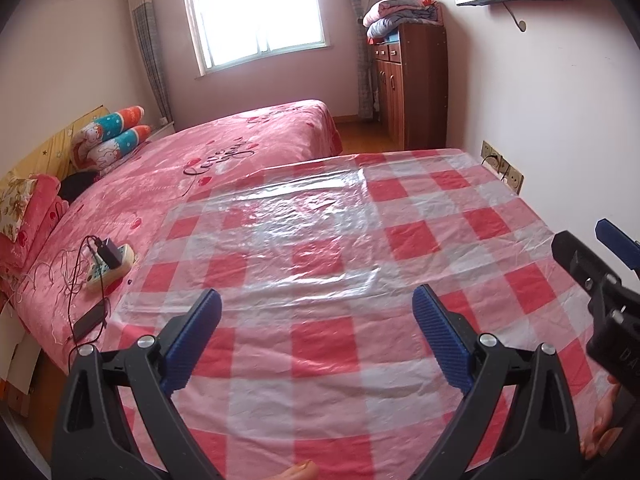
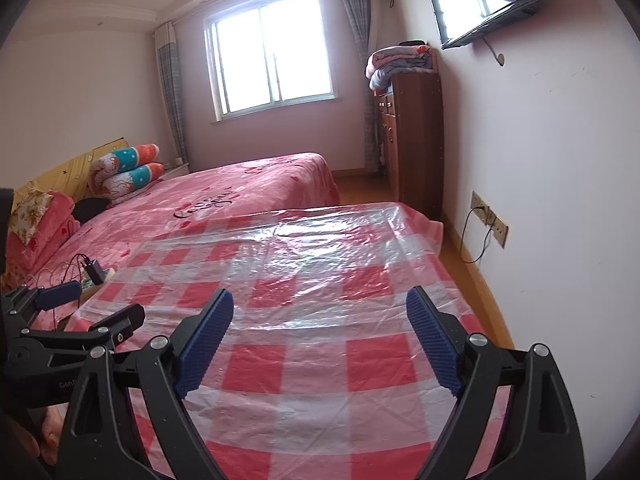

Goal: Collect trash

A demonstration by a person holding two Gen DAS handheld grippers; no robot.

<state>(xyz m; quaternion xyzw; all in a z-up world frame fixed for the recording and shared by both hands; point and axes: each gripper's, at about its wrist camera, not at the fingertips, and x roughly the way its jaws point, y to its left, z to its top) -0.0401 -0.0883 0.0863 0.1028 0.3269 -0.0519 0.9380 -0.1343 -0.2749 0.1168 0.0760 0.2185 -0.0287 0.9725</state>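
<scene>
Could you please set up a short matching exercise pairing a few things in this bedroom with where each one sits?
Things:
1. folded blankets
2. power strip
3. television
4. checked plastic sheet

Places:
A. high on the right wall
B. spread over the table in front
C. on top of the wooden cabinet
D. on the pink bed

Pairs: 1-C, 2-D, 3-A, 4-B
</scene>
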